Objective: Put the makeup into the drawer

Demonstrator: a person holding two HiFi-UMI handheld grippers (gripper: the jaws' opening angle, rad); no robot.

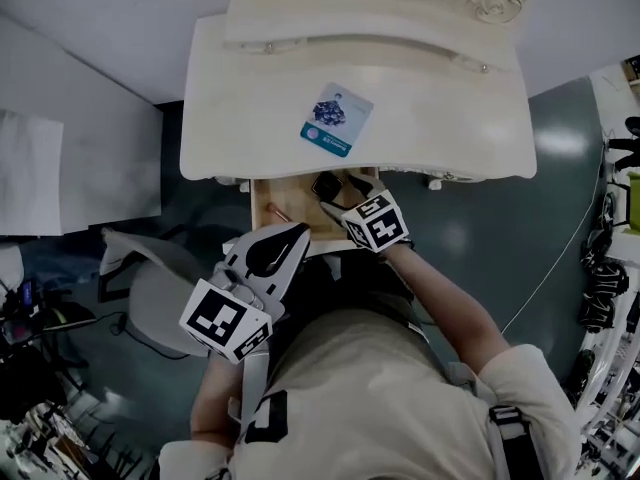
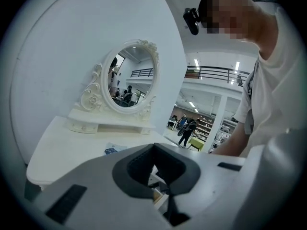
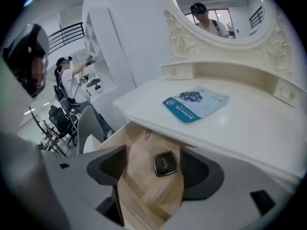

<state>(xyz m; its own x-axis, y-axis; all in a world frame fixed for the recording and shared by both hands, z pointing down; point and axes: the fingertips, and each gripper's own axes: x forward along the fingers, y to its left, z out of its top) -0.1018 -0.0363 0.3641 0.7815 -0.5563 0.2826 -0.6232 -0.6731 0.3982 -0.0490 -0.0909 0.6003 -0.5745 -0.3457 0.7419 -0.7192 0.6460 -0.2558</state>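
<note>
A black square makeup compact [image 3: 165,163] lies flat on the wooden floor of the open drawer [image 3: 144,190], under the front of the white vanity table [image 1: 250,108]. My right gripper [image 3: 154,171] hangs open just above it, one jaw on each side, not touching it. From the head view the compact [image 1: 325,185] shows just ahead of the right gripper [image 1: 335,196] in the drawer [image 1: 262,208]. A thin pinkish stick [image 3: 146,135] lies at the drawer's back left. My left gripper [image 1: 288,236] is shut and empty, held below the drawer's front, left of my body.
A blue and white card [image 1: 337,118] lies on the tabletop. An ornate oval mirror [image 2: 129,75] stands at the back of the table. A grey chair [image 1: 150,303] is at my left. Cables and gear line the right edge of the floor [image 1: 610,268].
</note>
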